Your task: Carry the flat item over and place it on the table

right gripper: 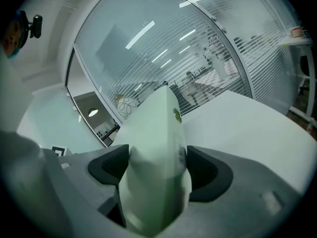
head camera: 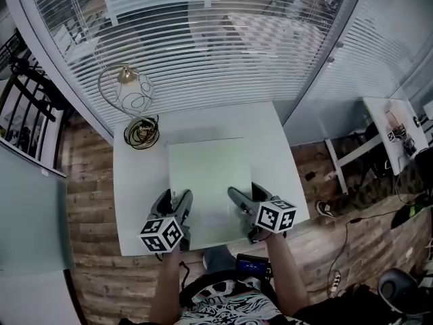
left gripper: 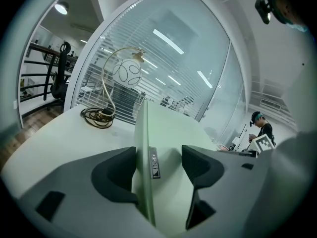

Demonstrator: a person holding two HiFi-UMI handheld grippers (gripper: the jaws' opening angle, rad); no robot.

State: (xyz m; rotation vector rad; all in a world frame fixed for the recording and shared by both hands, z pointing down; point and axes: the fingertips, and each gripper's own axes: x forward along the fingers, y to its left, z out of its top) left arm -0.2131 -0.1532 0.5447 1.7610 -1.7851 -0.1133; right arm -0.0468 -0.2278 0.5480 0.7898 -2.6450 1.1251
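Together, left claw (left gripper: 158, 158) and right claw (right gripper: 158, 163) tight on flat panel (head camera: 210, 175).

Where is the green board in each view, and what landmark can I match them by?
Head view: board at centre, over the white table.
Left gripper view: board edge-on at centre, between the jaws.
Right gripper view: board at centre, filling the gap between the jaws.
Shared landmark: the globe lamp, beyond the board by the blinds.
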